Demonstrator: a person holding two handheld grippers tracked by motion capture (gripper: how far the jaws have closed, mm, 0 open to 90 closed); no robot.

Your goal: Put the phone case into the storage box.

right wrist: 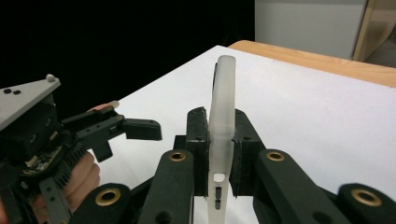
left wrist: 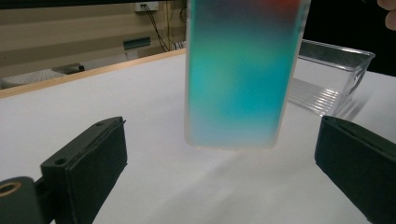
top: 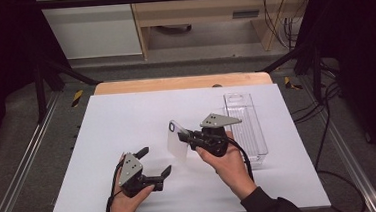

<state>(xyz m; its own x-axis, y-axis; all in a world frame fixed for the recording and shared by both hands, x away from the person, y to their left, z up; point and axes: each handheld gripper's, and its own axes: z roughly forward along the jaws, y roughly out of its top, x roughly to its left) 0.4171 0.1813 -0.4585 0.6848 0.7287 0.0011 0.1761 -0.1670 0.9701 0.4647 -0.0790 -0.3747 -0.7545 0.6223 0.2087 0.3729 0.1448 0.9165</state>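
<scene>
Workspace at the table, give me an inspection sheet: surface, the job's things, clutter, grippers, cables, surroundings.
Surface: white table top, wooden edge at the far side.
Job's things: translucent frosted phone case, held on edge above the table; clear ribbed plastic tray at the right, lying flat.
Clutter: nothing seen.
Grippers: right gripper shut on the phone case; left gripper open, jaws wide, nothing between them, facing the case.
Cables: black cable trailing from the right gripper; more on the floor at right.
Surroundings: dark frame rails, wooden furniture behind the table.
</scene>
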